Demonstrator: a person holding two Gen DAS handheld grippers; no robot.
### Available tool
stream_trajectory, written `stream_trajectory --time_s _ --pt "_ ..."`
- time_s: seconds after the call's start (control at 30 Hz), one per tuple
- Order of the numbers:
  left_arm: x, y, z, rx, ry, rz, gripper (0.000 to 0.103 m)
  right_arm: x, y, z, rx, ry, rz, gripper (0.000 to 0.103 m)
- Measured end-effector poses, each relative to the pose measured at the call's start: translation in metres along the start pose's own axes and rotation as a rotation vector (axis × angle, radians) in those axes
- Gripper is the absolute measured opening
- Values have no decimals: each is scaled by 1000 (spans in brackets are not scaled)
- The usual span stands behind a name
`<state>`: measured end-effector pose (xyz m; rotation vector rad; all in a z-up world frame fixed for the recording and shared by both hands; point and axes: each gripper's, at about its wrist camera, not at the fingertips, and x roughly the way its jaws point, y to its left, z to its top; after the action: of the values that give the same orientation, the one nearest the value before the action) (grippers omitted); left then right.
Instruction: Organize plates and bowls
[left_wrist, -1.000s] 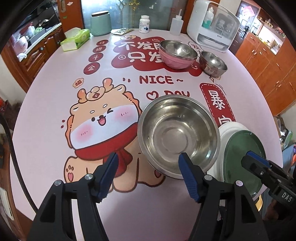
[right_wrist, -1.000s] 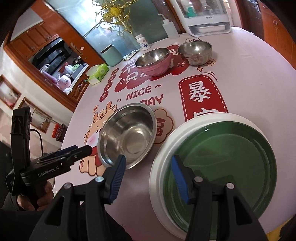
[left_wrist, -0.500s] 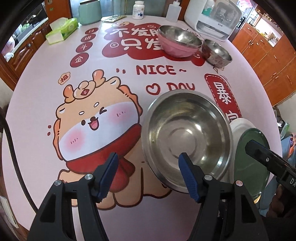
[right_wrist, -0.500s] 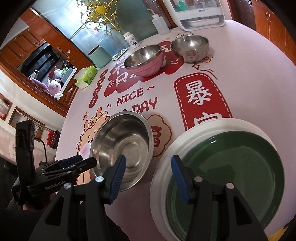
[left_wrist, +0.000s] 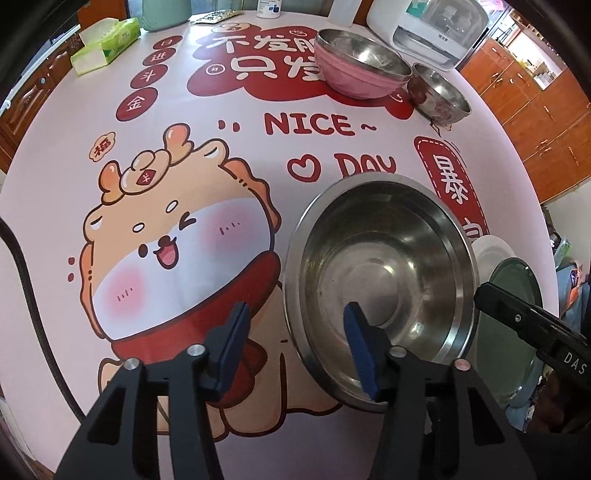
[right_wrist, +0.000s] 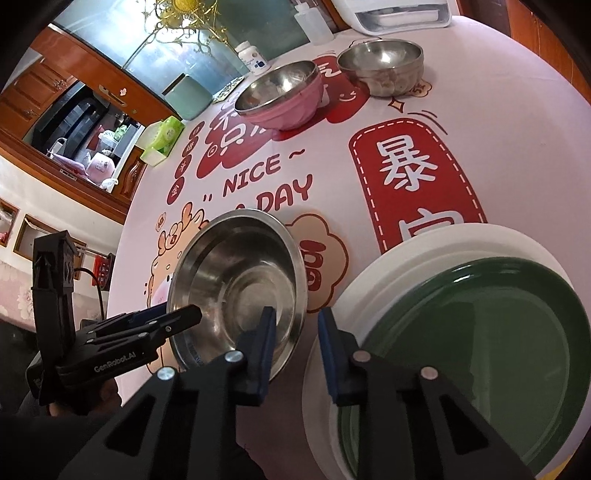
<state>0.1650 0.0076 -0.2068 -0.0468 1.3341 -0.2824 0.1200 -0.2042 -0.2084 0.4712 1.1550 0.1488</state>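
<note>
Left wrist: left claw (left_wrist: 295, 345) is narrowing, still spread, straddling the near rim of the steel bowl (left_wrist: 380, 288) on the counter (left_wrist: 55, 184).

Right wrist: right claw (right_wrist: 293, 341) is narrowing over the white plate (right_wrist: 376, 273) rim under the green plate (right_wrist: 476, 347); contact probably not made.

Bright, even light; steel bowl (left_wrist: 384, 273) glints; fisheye edges bend and darken.
</note>
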Motion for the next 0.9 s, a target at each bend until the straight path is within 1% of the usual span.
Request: stream_trajectory --time_s 0.1,0.13,0.2,0.23,0.27,0.3,0.43,0.53,0.67,0.9 --pt "4 -1 1 6 11 -6 39 4 -1 1 6 11 3 20" --pt "5 -2 1 9 14 -8 38 4 -1 1 7 12 4 19" --pt "6 -3 1 15 18 -11 31 6 -2 2 7 17 5 18" --pt "7 -4 1 18 18 -12 30 7 -1 2 7 19 6 18" --pt "7 -4 1 21 15 -15 26 7 -1 2 5 21 7 18" --pt "6 -5 2 27 9 -18 19 8 -1 3 3 22 8 17" --pt "4 -6 3 46 -11 -6 19 9 -1 3 0 22 12 17" --pt "3 -6 3 50 -15 1 17 9 0 3 -2 22 12 13" --pt "3 -5 3 49 -15 4 15 9 1 4 0 22 12 13" --pt "-1 -6 1 68 -30 5 15 7 1 3 -4 12 12 13"
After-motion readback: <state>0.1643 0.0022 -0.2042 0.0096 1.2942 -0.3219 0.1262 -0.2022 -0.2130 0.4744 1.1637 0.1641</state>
